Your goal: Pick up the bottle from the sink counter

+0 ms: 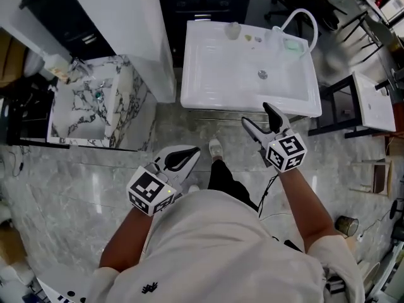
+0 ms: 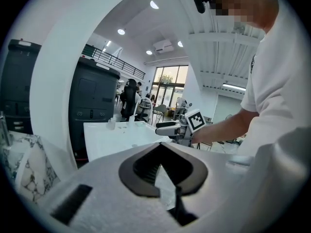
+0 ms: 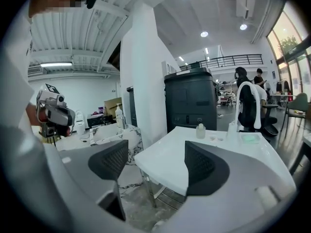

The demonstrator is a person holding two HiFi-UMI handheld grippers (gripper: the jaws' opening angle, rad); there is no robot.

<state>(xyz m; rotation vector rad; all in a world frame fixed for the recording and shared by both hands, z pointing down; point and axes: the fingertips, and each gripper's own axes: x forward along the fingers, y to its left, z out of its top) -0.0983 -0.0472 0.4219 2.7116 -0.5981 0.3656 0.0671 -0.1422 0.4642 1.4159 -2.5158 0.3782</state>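
Head view: bottle (image 1: 233, 30) across the sink counter (image 1: 218, 74) — beyond right gripper (image 1: 255, 114), agape, and left gripper (image 1: 193, 152), closed.

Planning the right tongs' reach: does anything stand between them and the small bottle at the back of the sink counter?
Nothing visible does. The open, empty right tongs hang before the white sink counter; only its bare basin lies between them and the small pale bottle on the back rim.
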